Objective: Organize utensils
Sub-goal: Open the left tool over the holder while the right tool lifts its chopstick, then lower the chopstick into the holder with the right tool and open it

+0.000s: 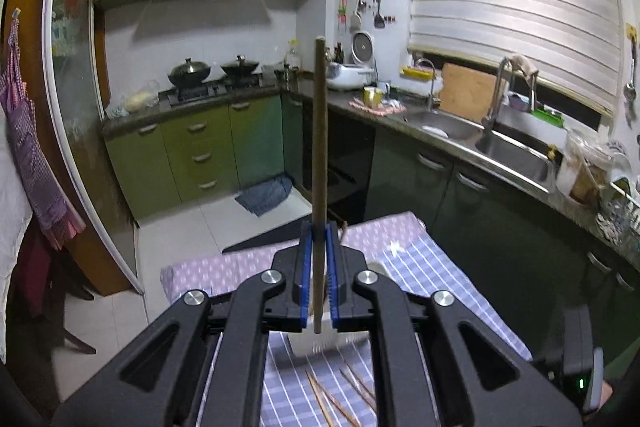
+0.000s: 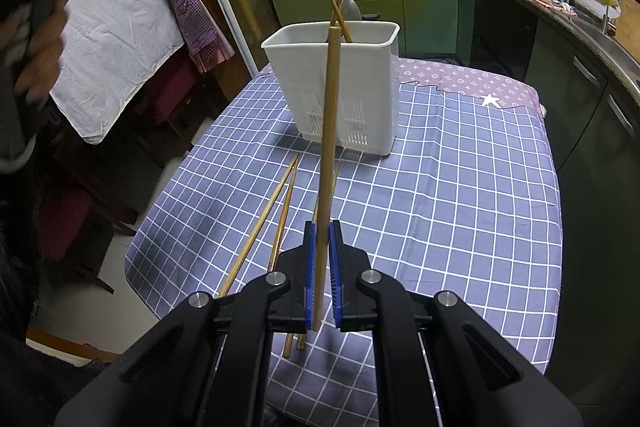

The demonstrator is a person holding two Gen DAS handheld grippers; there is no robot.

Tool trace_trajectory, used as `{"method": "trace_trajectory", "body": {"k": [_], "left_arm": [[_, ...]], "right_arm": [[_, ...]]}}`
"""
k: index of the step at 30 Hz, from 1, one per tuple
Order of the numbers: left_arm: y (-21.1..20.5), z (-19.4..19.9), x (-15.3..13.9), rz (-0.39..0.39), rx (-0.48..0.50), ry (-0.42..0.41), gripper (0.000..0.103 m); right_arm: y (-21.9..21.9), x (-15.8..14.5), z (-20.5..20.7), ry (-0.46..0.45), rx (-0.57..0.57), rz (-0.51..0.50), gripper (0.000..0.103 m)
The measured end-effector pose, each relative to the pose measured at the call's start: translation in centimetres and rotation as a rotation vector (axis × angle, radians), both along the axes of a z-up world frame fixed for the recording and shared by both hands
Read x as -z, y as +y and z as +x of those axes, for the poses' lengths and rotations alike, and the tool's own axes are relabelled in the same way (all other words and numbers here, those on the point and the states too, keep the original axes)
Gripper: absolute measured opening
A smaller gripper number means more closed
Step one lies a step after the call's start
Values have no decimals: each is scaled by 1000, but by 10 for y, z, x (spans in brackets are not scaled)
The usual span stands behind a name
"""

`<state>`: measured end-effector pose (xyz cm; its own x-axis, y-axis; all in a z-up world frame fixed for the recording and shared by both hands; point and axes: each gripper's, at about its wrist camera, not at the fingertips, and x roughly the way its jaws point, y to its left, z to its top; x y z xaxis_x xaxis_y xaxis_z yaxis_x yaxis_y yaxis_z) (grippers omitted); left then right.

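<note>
Left hand-held gripper: jaws nearly closed, blue pads clamped on a dark chopstick that stands upright between them, tip up against the kitchen background, lower end poking out just below the pads. It is raised above the bench, with the caddy partly hidden under the jaws and loose chopsticks on the checked cloth below

Right hand-held gripper: also pinched almost shut, holding a light chopstick between its pads. The stick runs up and away from the jaws, its far end overlapping the caddy's front wall in the right wrist view; whether it touches the wall cannot be told

Caddy: white, slotted at the base, upright on the checked cloth toward the far side of the bench. Inside it: two chopsticks leaning crossed and a spoon bowl-up

Still loose: several chopsticks lying on the cloth between the right gripper and the caddy, roughly parallel, ends toward the caddy, partly hidden under the jaws

A person's blurred hand shows at the left edge of the right wrist view
</note>
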<state>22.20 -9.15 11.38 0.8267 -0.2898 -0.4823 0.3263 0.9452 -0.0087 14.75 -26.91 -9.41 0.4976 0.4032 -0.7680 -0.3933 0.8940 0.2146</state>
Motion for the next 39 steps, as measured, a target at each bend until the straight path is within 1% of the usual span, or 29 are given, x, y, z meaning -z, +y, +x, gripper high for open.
{"method": "trace_trajectory", "body": {"k": [3, 6, 10, 14, 16, 17, 18, 19, 20, 22, 26, 30, 33, 35, 39], "left_arm": [[-7, 21, 0, 4, -12, -9, 7], [-14, 37, 10, 31, -27, 3, 7], [-17, 56, 36, 49, -38, 65, 7], [-17, 66, 62, 66, -38, 128, 7], [-15, 67, 70, 66, -37, 150, 13], [-13, 65, 73, 63, -34, 156, 21], [-12, 63, 74, 58, -30, 160, 33], [-10, 58, 74, 55, -27, 161, 39], [-9, 55, 74, 55, -26, 159, 42], [-4, 43, 73, 58, -26, 158, 42], [11, 21, 73, 46, -28, 181, 48], [26, -4, 77, 67, -33, 189, 48], [38, -15, 82, 63, -35, 212, 48], [43, -20, 86, 61, -37, 224, 48], [51, -26, 94, 46, -35, 255, 49]], "right_arm": [[0, 0, -1, -4, -1, -1, 8], [0, 0, -2, -7, -1, -1, 8], [-1, -1, -3, -8, -1, 3, 8], [-1, -5, -3, -13, 2, 2, 8], [-2, -15, -1, -33, 6, 7, 7], [-2, -21, 0, -48, 9, 13, 8], [-3, -31, 2, -69, 11, 21, 8], [-3, -39, 3, -86, 13, 29, 8], [-4, -47, 6, -105, 16, 36, 7], [-5, -66, 12, -151, 25, 52, 7], [-11, -108, 29, -244, 55, 106, 7], [-16, -146, 52, -316, 90, 166, 8], [-18, -162, 74, -340, 122, 192, 8], [-17, -166, 88, -345, 139, 192, 8], [-11, -158, 120, -345, 187, 164, 8]]}}
